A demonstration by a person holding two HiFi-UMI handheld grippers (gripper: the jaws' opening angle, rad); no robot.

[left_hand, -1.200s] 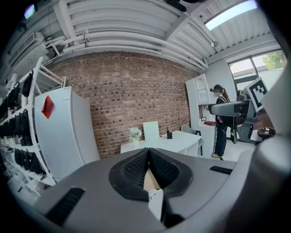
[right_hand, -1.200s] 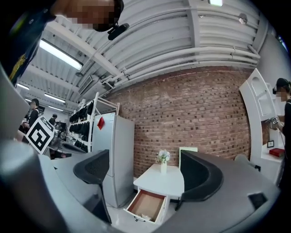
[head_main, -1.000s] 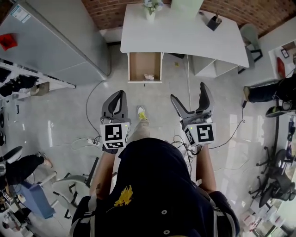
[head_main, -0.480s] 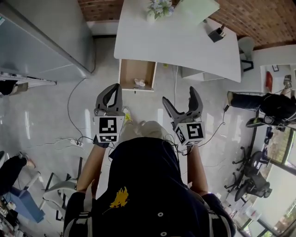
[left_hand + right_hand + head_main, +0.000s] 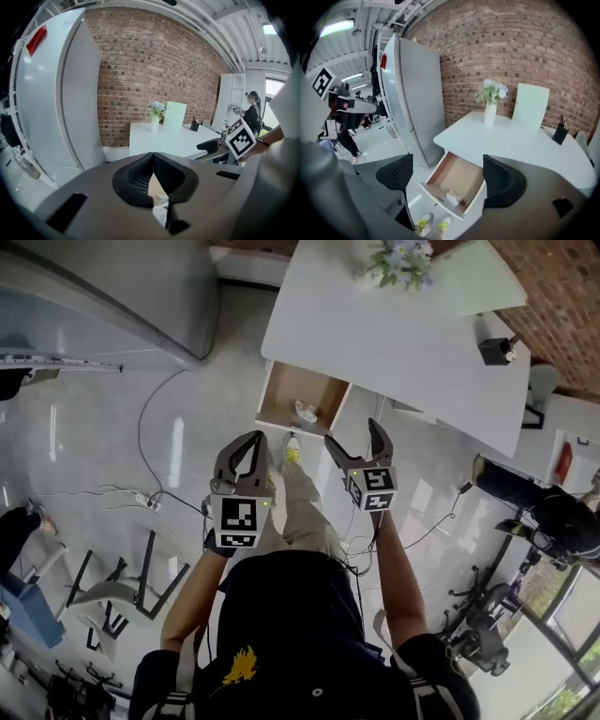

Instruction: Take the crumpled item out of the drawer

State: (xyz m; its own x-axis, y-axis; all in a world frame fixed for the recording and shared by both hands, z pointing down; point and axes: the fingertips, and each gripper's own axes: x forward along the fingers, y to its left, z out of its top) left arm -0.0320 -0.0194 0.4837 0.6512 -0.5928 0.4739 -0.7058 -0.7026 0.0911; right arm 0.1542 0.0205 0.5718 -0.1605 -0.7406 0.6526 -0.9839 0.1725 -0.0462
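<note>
The crumpled white wad (image 5: 306,412) waits in the open wooden drawer (image 5: 275,401); next, the empty, wide-jawed right gripper (image 5: 352,432) should probably descend, while the left gripper (image 5: 251,437) has its jaws together.

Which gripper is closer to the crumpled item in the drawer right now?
Right, slightly. The right gripper, fingers open, hangs just off the drawer's front right corner, aimed at the crumpled item; the left gripper, fingers shut, sits off the front left.
</note>
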